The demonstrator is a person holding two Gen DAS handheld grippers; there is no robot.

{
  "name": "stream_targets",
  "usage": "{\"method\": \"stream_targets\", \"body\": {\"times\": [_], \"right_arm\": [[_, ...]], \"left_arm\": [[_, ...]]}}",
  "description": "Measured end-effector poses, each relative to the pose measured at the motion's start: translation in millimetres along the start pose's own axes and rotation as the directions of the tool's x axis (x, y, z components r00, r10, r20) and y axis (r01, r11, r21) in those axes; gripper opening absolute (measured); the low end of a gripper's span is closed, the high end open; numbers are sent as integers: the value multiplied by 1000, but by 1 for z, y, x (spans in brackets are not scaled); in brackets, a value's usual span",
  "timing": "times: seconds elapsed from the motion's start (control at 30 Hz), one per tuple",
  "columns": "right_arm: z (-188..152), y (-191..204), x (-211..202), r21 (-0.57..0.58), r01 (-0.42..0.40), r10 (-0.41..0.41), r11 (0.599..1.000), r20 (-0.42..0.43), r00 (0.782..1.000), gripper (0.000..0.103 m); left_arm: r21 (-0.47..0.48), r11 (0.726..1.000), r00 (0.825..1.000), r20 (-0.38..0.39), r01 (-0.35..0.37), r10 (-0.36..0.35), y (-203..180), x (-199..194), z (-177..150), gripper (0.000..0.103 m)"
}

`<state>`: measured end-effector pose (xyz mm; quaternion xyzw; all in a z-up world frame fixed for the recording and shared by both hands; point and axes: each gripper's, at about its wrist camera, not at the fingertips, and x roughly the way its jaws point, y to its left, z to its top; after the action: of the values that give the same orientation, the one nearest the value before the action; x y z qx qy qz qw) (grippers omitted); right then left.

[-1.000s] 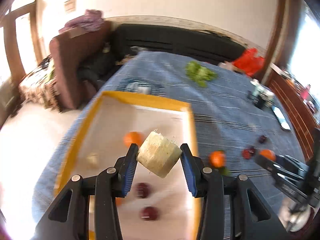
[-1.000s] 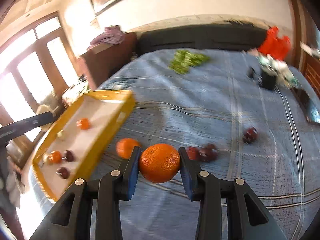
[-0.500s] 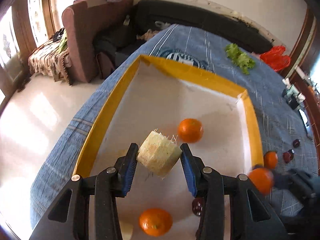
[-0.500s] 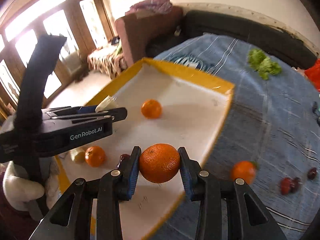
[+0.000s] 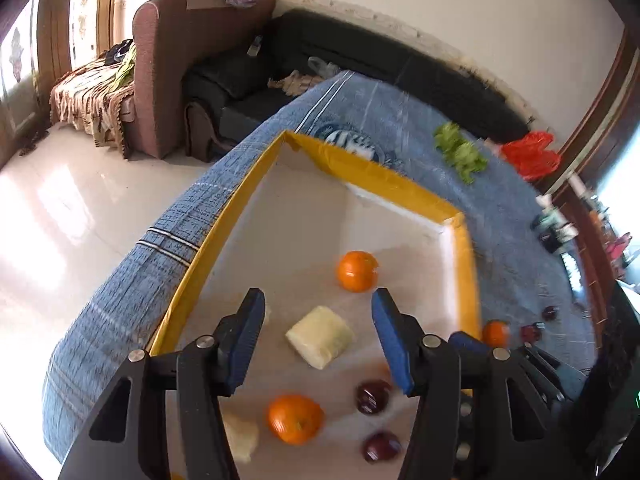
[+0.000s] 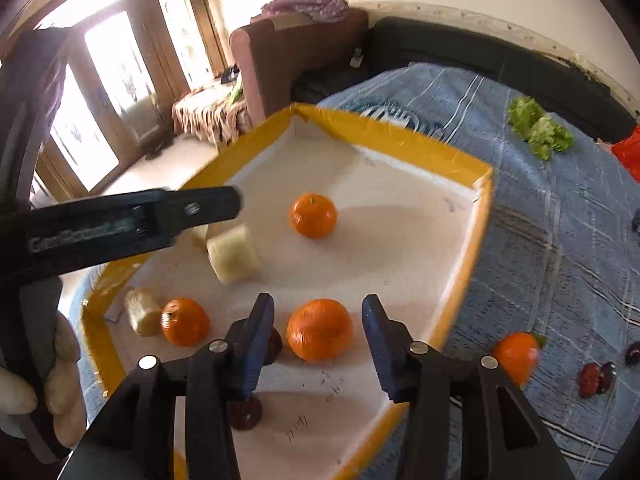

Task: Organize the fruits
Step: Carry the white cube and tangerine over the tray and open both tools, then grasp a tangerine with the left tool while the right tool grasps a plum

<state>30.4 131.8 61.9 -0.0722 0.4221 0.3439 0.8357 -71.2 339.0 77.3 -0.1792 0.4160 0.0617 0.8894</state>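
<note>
My left gripper (image 5: 318,308) hangs over the yellow-rimmed white tray (image 5: 224,232), its jaws opening. A pale yellow fruit chunk (image 5: 320,336) lies loose on the tray floor below the gap, touching neither pad. My right gripper (image 6: 318,306) is also over the tray (image 6: 400,136), jaws opening. An orange (image 6: 320,330) sits between its fingers with a gap on each side. In the right wrist view the same chunk (image 6: 234,256) lies under the left gripper's fingers (image 6: 216,204). Two more oranges (image 6: 313,215) (image 6: 185,322), another pale piece (image 6: 142,317) and dark red fruits (image 6: 244,412) rest in the tray.
On the blue striped cloth (image 6: 560,240) right of the tray lie an orange (image 6: 516,354) and dark red fruits (image 6: 596,378). Green lettuce (image 6: 540,128) and a red bag (image 5: 530,156) sit farther back. A brown armchair (image 5: 180,60) and black sofa stand beyond the table edge.
Both grippers moved over the tray and their jaws spread. The pale chunk dropped out of the left gripper onto the tray. The orange left the right gripper's pads and sits on the tray.
</note>
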Motion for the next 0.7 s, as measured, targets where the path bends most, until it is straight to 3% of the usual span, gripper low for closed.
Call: {"method": "stream_targets", "body": {"times": [0.17, 0.23, 0.5, 0.7], "right_arm": [[-15, -24, -46, 70, 36, -41, 997, 70, 997, 54], [-23, -38, -61, 105, 57, -66, 993, 83, 994, 55], [-64, -101, -108, 227, 162, -186, 960, 87, 979, 57], [-87, -132, -135, 279, 193, -230, 941, 104, 968, 57]], "left_arm": [[16, 997, 993, 92, 79, -80, -16, -50, -18, 71], [24, 993, 987, 110, 118, -120, -27, -62, -26, 72], [7, 966, 963, 79, 258, -258, -65, -74, -55, 72], [7, 965, 964, 37, 262, -262, -89, -63, -66, 73]]}}
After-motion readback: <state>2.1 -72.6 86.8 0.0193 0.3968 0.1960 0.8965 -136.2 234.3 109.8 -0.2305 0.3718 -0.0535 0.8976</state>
